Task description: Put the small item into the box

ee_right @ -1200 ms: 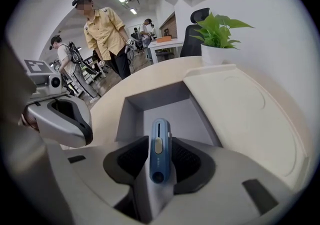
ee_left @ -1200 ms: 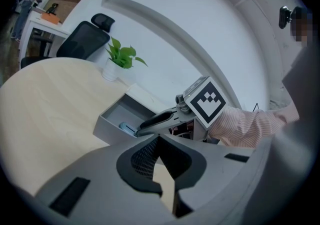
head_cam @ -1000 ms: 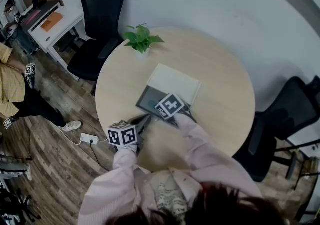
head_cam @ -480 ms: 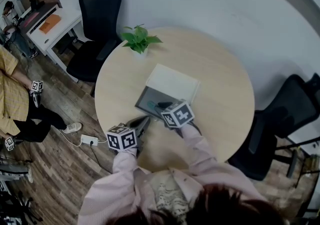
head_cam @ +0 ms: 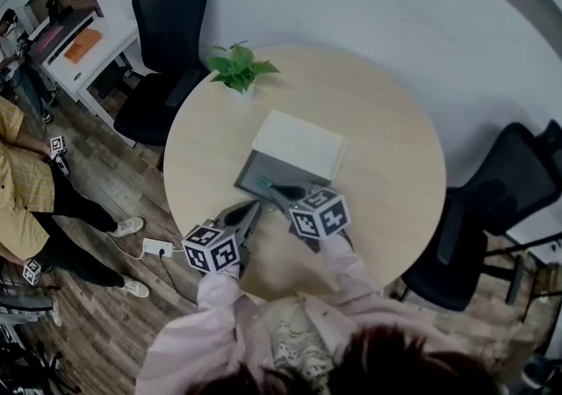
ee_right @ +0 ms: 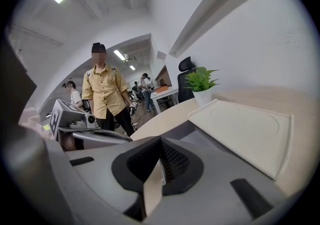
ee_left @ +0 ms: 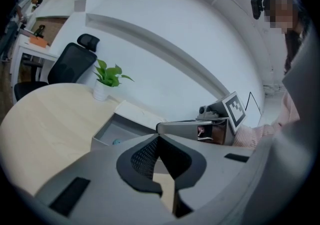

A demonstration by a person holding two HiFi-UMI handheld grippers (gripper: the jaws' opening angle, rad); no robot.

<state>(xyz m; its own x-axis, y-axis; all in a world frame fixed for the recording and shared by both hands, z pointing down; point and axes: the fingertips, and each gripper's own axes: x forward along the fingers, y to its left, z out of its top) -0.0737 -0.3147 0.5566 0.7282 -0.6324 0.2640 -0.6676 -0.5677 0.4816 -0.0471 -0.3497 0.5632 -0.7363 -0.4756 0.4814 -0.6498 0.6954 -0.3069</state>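
Observation:
The grey box (head_cam: 260, 170) lies open on the round table, its white lid (head_cam: 299, 146) resting against its far side. A small teal item (head_cam: 263, 181) lies inside the box, also seen as a blue dot (ee_left: 116, 142) in the left gripper view. My right gripper (head_cam: 281, 192) hovers just over the box's near edge; its jaws have just closed, with nothing between them (ee_right: 160, 140). To the left of the box, my left gripper (head_cam: 252, 211) is shut and empty (ee_left: 159, 137), pointing at the box's near corner.
A potted plant (head_cam: 239, 68) stands at the table's far edge. Black office chairs (head_cam: 167, 25) stand behind the table and to its right (head_cam: 492, 209). A person in a yellow shirt (ee_right: 105, 89) stands on the floor to the left, near a power strip (head_cam: 156, 247).
My right gripper has pulled back from over the box toward me and risen, leaving the teal item in view inside. The left gripper lifted slightly. The person at left shifted.

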